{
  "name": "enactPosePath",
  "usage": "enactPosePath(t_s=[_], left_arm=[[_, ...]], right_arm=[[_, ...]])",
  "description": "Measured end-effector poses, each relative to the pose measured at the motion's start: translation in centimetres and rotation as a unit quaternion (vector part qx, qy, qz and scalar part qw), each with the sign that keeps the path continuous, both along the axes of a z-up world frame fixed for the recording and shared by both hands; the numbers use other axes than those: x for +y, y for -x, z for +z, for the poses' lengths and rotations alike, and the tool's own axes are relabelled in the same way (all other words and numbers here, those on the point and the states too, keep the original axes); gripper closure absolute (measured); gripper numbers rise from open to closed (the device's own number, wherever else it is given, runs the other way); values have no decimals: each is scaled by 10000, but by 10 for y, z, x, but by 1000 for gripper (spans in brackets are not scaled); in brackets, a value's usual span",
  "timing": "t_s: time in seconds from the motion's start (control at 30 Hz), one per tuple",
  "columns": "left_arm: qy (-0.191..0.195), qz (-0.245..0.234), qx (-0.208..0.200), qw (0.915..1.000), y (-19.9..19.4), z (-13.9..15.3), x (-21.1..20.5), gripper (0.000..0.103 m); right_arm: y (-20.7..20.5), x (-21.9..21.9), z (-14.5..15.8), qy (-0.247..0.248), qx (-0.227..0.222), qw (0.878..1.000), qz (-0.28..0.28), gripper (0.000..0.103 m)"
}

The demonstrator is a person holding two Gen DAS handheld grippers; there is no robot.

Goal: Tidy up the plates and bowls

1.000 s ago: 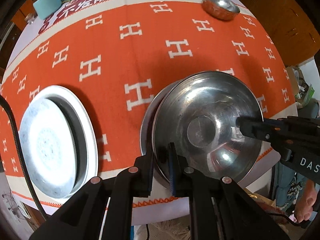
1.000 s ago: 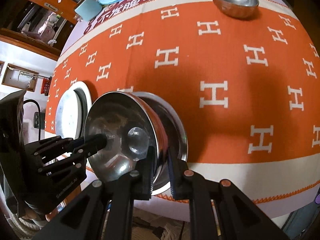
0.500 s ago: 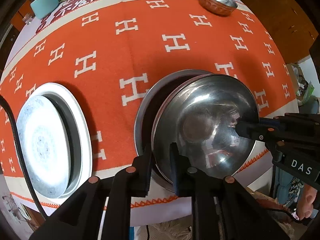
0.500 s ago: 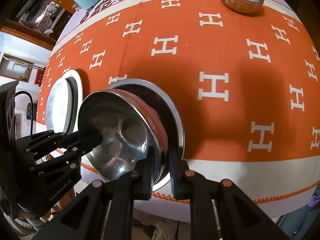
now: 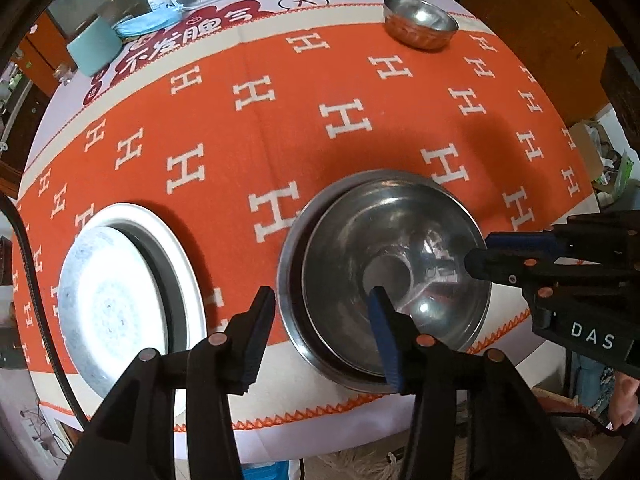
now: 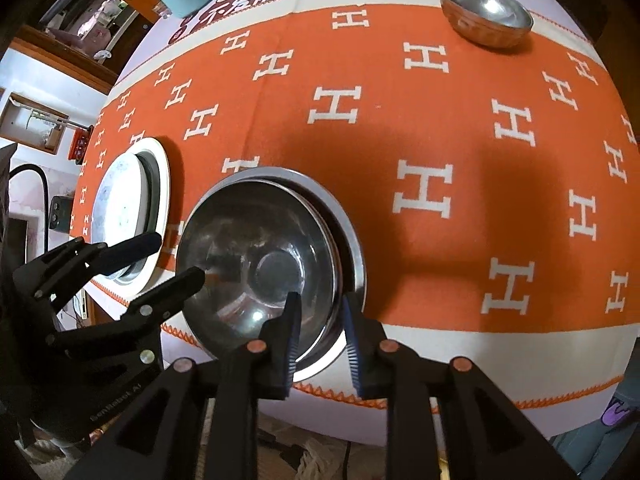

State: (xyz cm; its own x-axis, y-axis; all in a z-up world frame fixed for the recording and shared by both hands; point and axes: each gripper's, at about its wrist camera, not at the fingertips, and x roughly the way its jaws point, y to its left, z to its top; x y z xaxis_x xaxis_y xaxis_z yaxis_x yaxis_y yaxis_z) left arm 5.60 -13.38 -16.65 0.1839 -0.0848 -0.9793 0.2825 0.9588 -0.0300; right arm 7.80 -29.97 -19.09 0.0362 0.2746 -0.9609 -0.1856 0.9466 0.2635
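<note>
Our left gripper [image 5: 322, 316] is matte black plastic, built from angular open-framed linkage arms with triangular cut-outs. Round copper-coloured pivot pins sit at the joints, and its fingers [image 5: 382, 334] carry ribbed dark blue pads on their inner faces. Our right gripper [image 6: 320, 332] is made the same way: black struts, copper pins, blue ridged pads. Seen from the left wrist view, its body bears white letters reading "DAS". From the right wrist view, the left gripper's housing shows silver screws, faint pale lettering and a black cable.
</note>
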Motion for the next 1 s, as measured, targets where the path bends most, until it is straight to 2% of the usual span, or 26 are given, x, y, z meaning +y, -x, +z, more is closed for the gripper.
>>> enactPosePath(t_s=[0.2, 0.3, 0.5, 1.0], left_arm=[[31, 79, -57, 9999, -1, 5, 5, 55], [69, 123, -98, 9999, 0, 8, 7, 48], [78, 160, -299, 9994, 0, 16, 7, 45], [176, 213, -740, 9969, -13, 42, 1, 34]], right_arm=[[2, 2, 6, 88, -125, 9998, 96, 82], [3, 2, 10, 80, -166, 9997, 162, 82], [3, 3, 15, 60, -288, 9993, 211, 82], [-4, -8, 39, -327, -586, 9976, 150, 82]])
